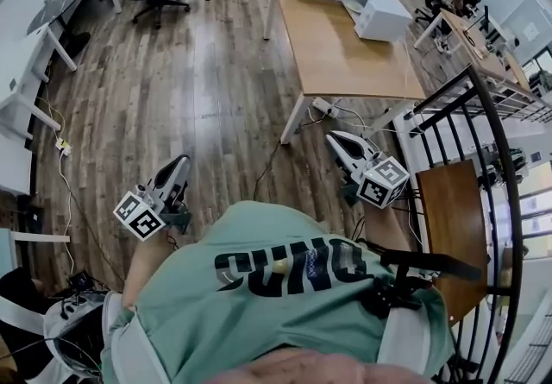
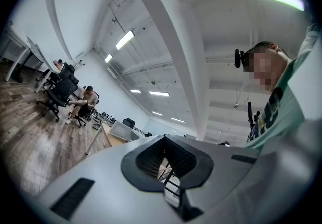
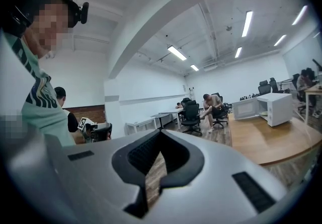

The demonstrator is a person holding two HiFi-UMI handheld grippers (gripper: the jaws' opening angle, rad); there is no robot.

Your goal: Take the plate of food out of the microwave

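standing well apart from both grippers, the one microwave (image 1: 379, 15) sits at the far end of the one wooden table (image 1: 336, 63), door swung open; the plate of food is too small to make out inside it. the two grippers, left gripper (image 1: 177, 168) and right gripper (image 1: 338, 139), hang near the person's chest, each with jaws pressed together on nothing.

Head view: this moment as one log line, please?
left hand-held gripper: shut, empty | right hand-held gripper: shut, empty | microwave: door open, far off
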